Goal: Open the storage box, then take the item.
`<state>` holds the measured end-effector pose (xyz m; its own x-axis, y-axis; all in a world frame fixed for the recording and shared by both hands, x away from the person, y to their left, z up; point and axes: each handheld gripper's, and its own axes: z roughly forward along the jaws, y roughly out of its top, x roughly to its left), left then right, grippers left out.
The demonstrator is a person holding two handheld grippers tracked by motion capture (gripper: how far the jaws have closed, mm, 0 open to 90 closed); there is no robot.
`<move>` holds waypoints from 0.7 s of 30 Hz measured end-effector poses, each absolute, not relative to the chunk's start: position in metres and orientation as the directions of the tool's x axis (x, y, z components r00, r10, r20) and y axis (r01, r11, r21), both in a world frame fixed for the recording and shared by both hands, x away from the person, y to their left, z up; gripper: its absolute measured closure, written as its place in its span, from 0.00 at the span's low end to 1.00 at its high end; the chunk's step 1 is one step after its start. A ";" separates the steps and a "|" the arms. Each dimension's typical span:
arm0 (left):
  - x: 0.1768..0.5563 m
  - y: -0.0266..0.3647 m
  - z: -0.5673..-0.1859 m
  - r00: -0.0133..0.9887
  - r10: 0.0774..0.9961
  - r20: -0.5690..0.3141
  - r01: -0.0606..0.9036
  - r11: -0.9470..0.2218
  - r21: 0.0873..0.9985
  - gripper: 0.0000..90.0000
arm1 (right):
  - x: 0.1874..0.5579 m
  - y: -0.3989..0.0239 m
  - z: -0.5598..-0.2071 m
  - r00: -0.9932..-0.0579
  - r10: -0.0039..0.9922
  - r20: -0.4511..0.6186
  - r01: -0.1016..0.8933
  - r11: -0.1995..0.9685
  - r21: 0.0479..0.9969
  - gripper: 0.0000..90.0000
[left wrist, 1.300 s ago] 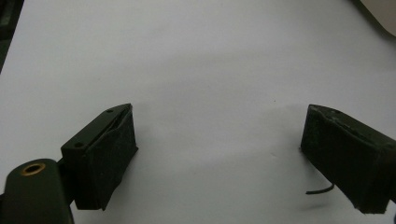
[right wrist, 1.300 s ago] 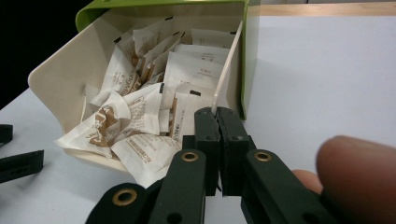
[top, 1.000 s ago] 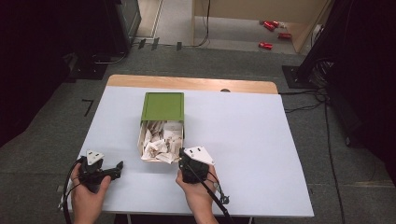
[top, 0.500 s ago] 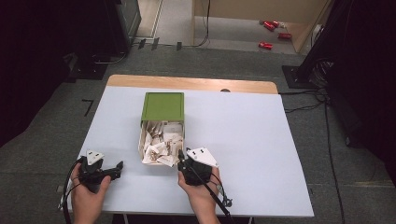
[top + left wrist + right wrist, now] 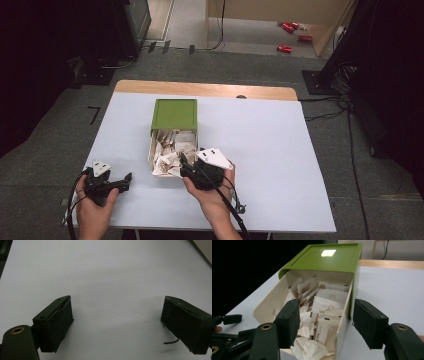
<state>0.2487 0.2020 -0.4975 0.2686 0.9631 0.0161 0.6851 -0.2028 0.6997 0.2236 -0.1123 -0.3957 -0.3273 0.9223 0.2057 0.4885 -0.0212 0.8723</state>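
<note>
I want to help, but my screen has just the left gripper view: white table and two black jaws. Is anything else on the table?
Observer: Yes. A box stands mid-table, off to the right of the left gripper. A green lid covers its far half.
Operator: What's in the box?
Observer: Lots of small paper packets, heaped loosely in the uncovered near half.
Operator: And the other gripper?
Observer: The right gripper is at the box's near right corner. Its jaws are opening, one over the packets and one outside the box's wall, with nothing pinched.
</note>
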 end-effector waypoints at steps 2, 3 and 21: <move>0.249 0.202 -0.498 0.269 0.963 0.016 0.685 -0.203 0.700 0.12 | 0.225 -0.109 -0.393 -0.335 0.919 0.207 0.485 -0.021 0.874 0.43; 0.249 0.202 -0.498 0.269 0.963 0.016 0.685 -0.203 0.700 0.12 | 0.226 -0.107 -0.391 -0.338 0.918 0.209 0.484 -0.020 0.875 0.43; 0.249 0.202 -0.498 0.268 0.963 0.014 0.685 -0.201 0.700 0.12 | 0.235 -0.071 -0.397 -0.412 0.883 0.225 0.498 0.012 0.867 0.55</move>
